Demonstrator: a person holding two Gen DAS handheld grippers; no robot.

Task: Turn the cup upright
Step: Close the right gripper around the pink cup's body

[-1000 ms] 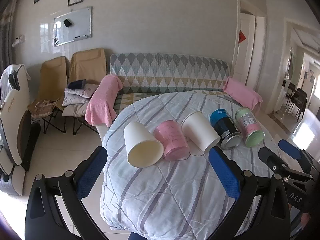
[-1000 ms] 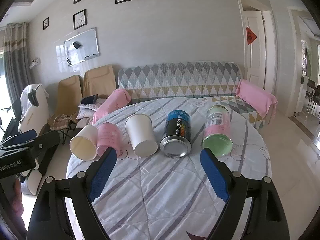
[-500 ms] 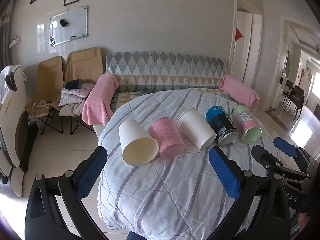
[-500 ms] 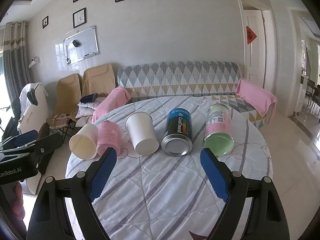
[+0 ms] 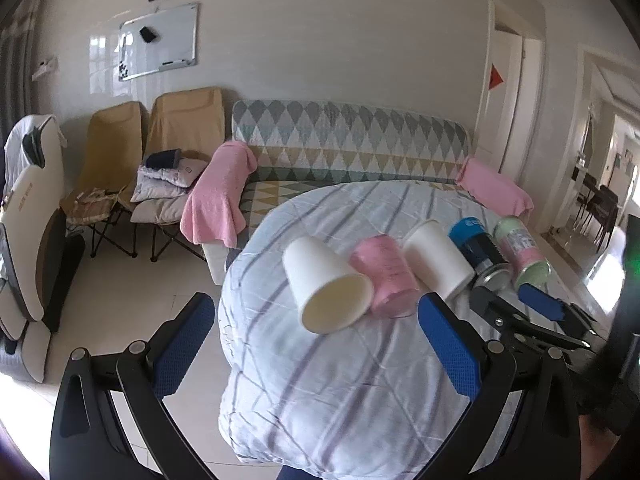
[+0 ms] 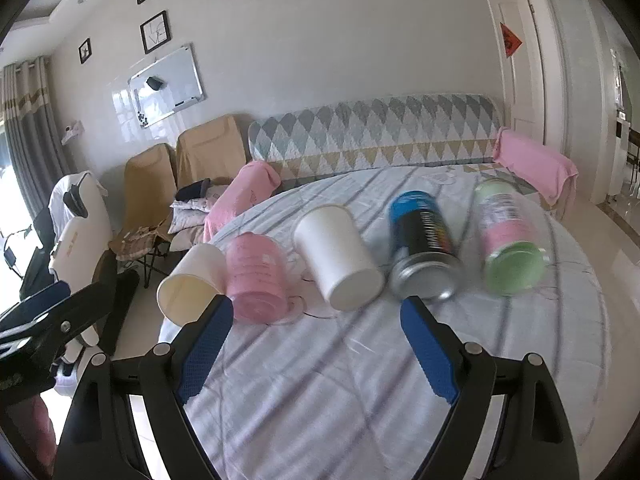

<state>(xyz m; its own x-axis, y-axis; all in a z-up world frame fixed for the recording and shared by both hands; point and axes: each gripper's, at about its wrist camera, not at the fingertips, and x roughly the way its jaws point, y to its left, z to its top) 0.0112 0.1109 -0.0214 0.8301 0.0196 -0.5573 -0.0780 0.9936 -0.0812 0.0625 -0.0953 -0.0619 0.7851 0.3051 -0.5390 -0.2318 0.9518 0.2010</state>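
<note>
Striped quilted cloth in pale blue and grey covers the round desk (image 5: 360, 380), which stands before a diamond-patterned sofa (image 5: 352, 140) with pink towels (image 5: 216, 200) draped over each end; two tan folding chairs (image 5: 180, 128) and a whiteboard (image 5: 160, 40) on the wall sit further left.

Five containers lie on their sides in a row across the desk. From left to right: a white paper cup (image 5: 324, 284) with its open mouth facing the cameras, a pink cup (image 5: 384, 276) touching it, a second white cup (image 6: 338, 256) showing its closed base, a blue-and-black can (image 6: 424, 248), and a pink-and-green can (image 6: 508, 240) (these last two blurred in the right wrist view).

Compared with half a second ago, both cameras have come closer to the row: the leftmost white cup now looms larger in the left wrist view, and the second white cup and the cans fill more of the right wrist view.

Left gripper (image 5: 316, 344) has its blue-padded fingers (image 5: 180, 344) spread wide, holding nothing, with the leftmost white cup lying between and beyond them. Right gripper (image 6: 316, 344) is likewise spread wide and empty, its fingers (image 6: 428, 348) short of the second white cup and the blue-and-black can, touching neither.
</note>
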